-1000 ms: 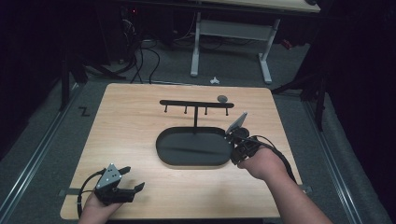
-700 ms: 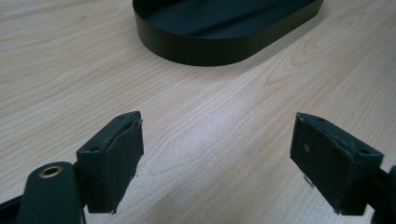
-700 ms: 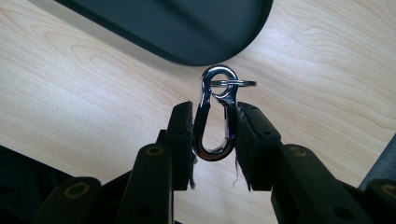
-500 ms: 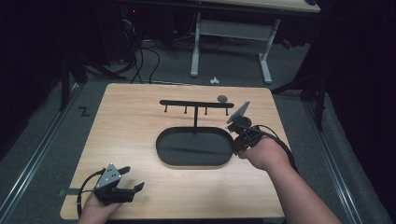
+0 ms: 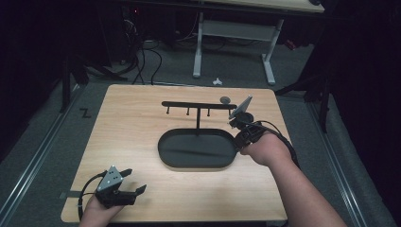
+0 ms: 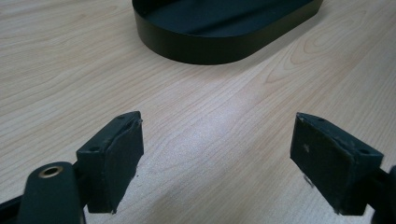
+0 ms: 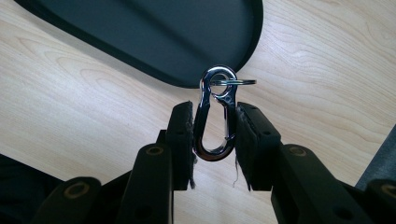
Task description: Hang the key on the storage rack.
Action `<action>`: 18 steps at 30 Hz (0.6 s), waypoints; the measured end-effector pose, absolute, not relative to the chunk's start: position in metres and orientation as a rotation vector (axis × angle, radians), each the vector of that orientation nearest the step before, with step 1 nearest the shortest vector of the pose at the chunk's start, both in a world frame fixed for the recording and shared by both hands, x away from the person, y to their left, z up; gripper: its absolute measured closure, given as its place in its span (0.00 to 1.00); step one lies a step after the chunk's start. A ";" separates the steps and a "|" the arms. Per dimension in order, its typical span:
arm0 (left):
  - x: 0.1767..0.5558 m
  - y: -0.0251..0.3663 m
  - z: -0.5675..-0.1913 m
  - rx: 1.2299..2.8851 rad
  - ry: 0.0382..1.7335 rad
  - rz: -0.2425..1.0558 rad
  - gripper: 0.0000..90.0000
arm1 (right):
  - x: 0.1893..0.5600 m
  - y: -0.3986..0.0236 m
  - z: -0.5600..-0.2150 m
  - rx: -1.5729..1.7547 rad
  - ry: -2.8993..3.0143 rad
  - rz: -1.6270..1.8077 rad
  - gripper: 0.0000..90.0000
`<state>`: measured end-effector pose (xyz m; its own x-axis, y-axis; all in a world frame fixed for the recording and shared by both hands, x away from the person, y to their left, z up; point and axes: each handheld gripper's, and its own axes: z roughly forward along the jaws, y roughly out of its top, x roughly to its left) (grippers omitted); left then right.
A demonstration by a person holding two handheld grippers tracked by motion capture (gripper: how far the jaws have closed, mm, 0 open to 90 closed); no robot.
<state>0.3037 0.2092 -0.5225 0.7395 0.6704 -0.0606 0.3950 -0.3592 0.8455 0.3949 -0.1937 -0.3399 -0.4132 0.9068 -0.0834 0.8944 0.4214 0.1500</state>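
My right gripper [image 7: 214, 126] is shut on a silver carabiner clip [image 7: 215, 101], and a thin key ring [image 7: 233, 82] hangs through the clip's top eye. In the high view the right gripper [image 5: 234, 124] hovers just past the right end of the black oval base [image 5: 196, 149], below the right tip of the stand's hook bar [image 5: 198, 104]. That base [image 7: 154, 32] lies behind the clip. My left gripper [image 5: 135, 181] rests low at the table's front left, open, nothing between its jaws [image 6: 217, 158]. The base's near rim [image 6: 219, 28] lies ahead of it.
A small grey round object [image 5: 225, 100] lies on the wooden table [image 5: 132, 132] behind the bar's right part. The table's right edge runs close beside the right hand, with grey floor [image 7: 383, 154] beyond. A white desk frame [image 5: 231, 33] stands behind the table.
The right hand has carried the clip away from the front edge and up toward the right end of the hook bar. The left gripper has stayed put.
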 end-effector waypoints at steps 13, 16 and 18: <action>0.304 0.209 -0.523 1.999 0.807 0.367 0.20 | 0.406 -0.191 -0.324 1.608 2.492 0.153 0.76; 0.304 0.209 -0.523 1.999 0.808 0.367 0.20 | 0.410 -0.188 -0.316 1.595 2.484 0.162 0.76; 0.304 0.210 -0.523 2.001 0.809 0.364 0.20 | 0.413 -0.187 -0.312 1.603 2.475 0.185 0.76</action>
